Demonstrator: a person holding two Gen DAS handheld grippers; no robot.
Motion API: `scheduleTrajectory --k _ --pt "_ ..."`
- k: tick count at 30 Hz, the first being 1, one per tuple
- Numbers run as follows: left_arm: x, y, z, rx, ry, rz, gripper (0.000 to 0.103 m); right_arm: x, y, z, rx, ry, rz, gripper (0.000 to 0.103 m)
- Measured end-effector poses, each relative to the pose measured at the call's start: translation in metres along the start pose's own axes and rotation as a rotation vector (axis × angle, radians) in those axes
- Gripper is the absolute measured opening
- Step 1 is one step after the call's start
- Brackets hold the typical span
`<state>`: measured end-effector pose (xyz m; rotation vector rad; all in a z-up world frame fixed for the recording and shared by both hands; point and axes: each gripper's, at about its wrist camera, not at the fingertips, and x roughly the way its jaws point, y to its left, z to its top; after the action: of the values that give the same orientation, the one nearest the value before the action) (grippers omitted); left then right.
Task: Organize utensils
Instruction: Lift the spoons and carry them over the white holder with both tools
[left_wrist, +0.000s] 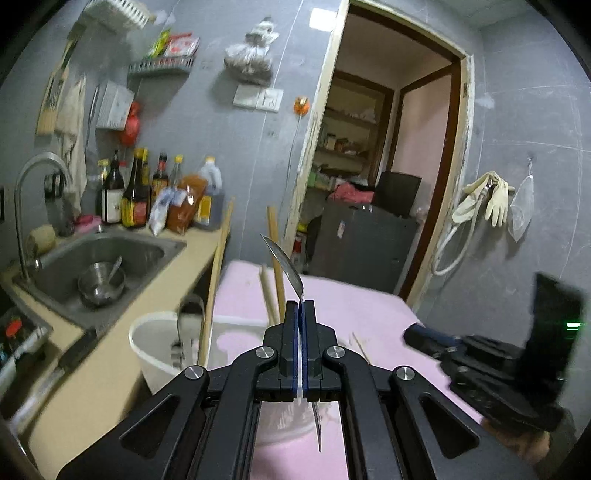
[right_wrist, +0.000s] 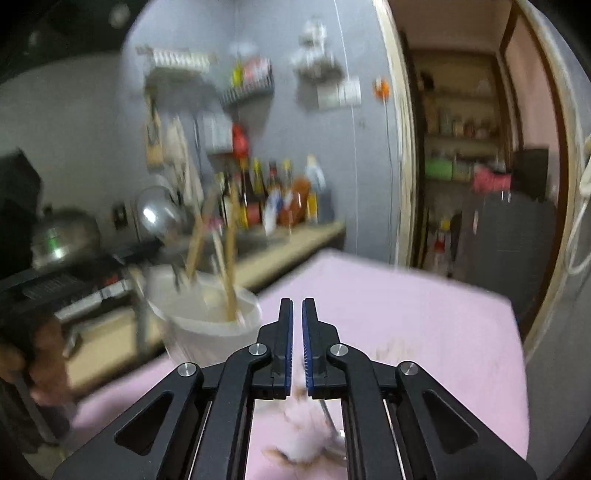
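Pink cloth covered the desk (left_wrist: 369, 299) in a small kitchen. Left gripper (left_wrist: 300, 302) was clamped on a spoon (left_wrist: 286, 267), bowl up, ready for the white cup (left_wrist: 159, 332) of chopsticks (left_wrist: 275, 273) at the left edge. Right gripper (right_wrist: 297, 301) was nearly together, holding nothing.

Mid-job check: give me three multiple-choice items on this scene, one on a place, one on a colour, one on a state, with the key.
1. Where do the chopsticks stand?
A. in the white bucket
B. in the sink
C. on the shelf

2. What colour is the cloth on the table?
A. green
B. pink
C. black

3. What is the left claw doing?
A. open, empty
B. shut on the spoon
C. shut on a bottle

Key: A, they lean inside its rim; B, the pink cloth covers the top; B, the spoon's handle is pinched between its pads.
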<state>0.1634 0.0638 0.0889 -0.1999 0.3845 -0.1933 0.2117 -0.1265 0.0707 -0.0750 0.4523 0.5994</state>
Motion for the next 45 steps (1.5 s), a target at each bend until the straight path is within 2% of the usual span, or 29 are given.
scheduleTrajectory --k 5,10,14,21,25,28,33,40,45 --pt "0.0 -0.004 -0.018 -0.012 0.04 -0.029 0.0 0.04 -0.03 -0.036 0.03 0.265 0.01 0.02" --pt "0.006 -0.012 -0.028 -0.015 0.066 -0.049 0.0 0.071 -0.04 -0.054 0.017 0.415 0.031 0.02" --pt "0.012 -0.011 -0.032 -0.029 0.083 -0.057 0.0 0.092 -0.032 -0.058 -0.028 0.484 0.055 0.022" --pt "0.014 -0.008 -0.034 -0.039 0.089 -0.058 0.0 0.131 -0.025 -0.051 -0.07 0.536 0.01 0.02" --pt "0.013 -0.008 -0.033 -0.038 0.079 -0.058 0.0 0.139 -0.028 -0.05 -0.059 0.547 0.035 0.007" --pt "0.01 -0.008 -0.031 -0.037 0.069 -0.059 0.0 0.129 -0.032 -0.05 -0.032 0.516 0.048 0.007" --pt "0.002 -0.009 -0.029 -0.027 0.036 -0.047 0.0 0.077 -0.033 -0.046 0.001 0.33 0.023 0.007" --pt "0.003 -0.008 -0.023 -0.031 0.024 -0.04 0.0 0.011 -0.01 -0.033 -0.058 0.069 -0.032 0.007" --pt "0.002 -0.003 -0.014 -0.026 0.002 -0.031 0.0 -0.005 -0.001 -0.011 -0.066 -0.021 -0.024 0.006"
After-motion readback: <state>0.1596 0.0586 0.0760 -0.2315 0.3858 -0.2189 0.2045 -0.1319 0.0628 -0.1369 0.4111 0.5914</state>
